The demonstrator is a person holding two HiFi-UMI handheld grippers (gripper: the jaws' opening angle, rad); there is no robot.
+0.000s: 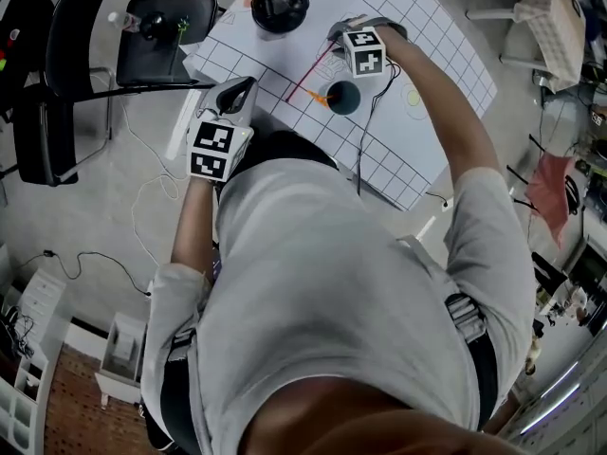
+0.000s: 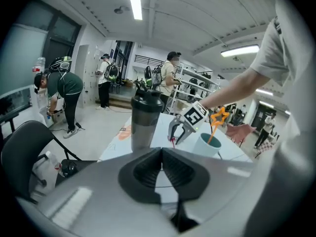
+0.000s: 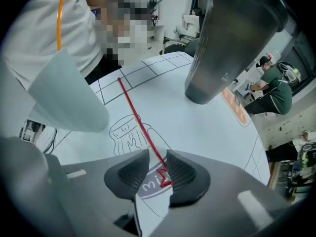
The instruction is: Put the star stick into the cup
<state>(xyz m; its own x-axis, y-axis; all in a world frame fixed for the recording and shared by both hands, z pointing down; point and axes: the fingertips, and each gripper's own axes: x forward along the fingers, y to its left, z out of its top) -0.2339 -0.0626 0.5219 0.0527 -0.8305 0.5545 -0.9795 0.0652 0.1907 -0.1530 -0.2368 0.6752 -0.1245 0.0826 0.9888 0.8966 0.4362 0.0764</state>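
A teal cup (image 1: 343, 97) stands on the gridded white table (image 1: 436, 55) with an orange star stick (image 2: 218, 116) upright in it. A red star stick (image 3: 138, 117) lies flat on the table beside the cup. Its star end rests between the jaws of my right gripper (image 3: 157, 169), close to the right pad. That gripper is open and lowered to the table top. My left gripper (image 1: 239, 91) is shut on nothing and hovers at the table's near left edge, pointing toward the cup (image 2: 206, 144) and the right gripper (image 2: 178, 135).
A dark shaker bottle (image 1: 280, 8) stands on the table beyond the cup. A black chair (image 1: 161, 27) with small items on its seat is left of the table. Cables trail over the floor. Several people stand in the room behind.
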